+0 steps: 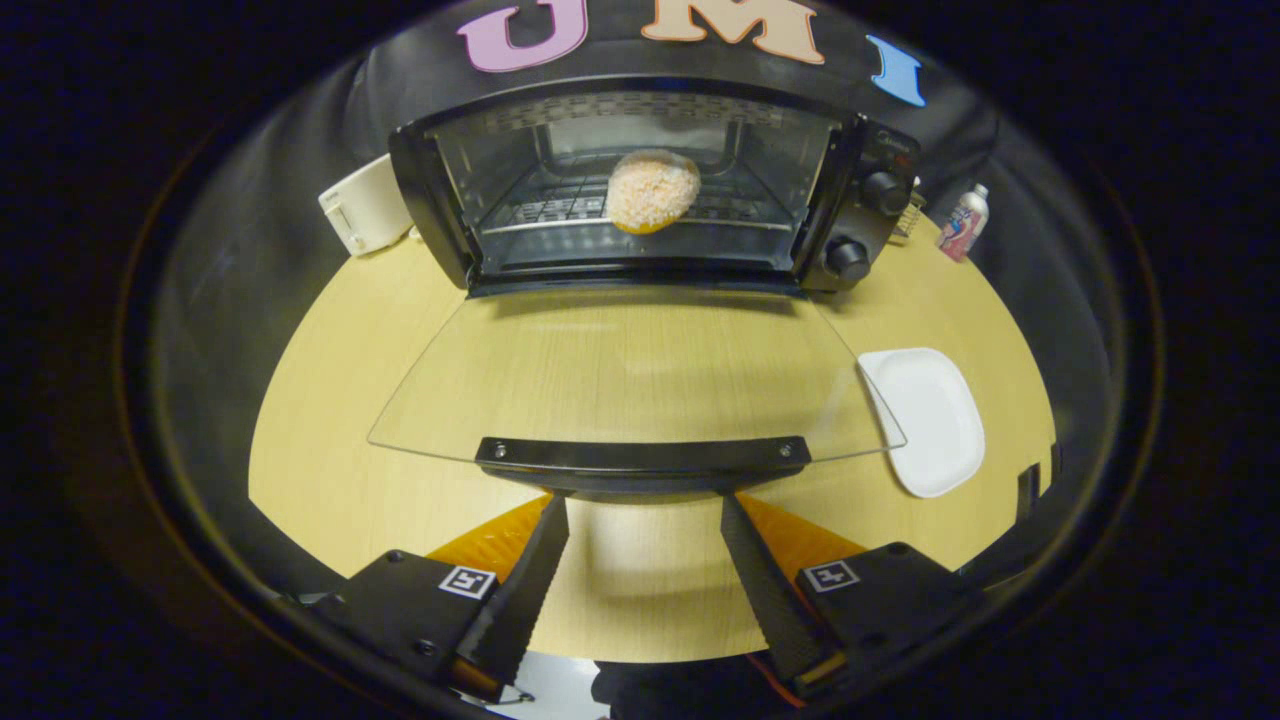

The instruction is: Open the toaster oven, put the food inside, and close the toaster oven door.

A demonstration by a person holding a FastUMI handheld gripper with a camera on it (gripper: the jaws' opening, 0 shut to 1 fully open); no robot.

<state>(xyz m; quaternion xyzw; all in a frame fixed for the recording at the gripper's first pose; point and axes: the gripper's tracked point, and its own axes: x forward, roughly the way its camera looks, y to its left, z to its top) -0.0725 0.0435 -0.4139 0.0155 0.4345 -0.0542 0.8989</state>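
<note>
- Glass door [640, 370] of the toaster oven [650, 190] lies folded flat, leaving the rack reachable.
- Breaded patty [653, 190] already sits on the rack inside.
- Claw [645, 515] spread, holding nothing, tips beneath the door handle [642, 455], likely to lift it closed.

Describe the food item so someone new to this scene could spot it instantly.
Start at the black toaster oven at the table's far side, its glass door folded down flat beyond the open gripper. On the wire rack inside sits the food: a round, pale-orange crumbed patty, the only thing in the cavity.
</note>
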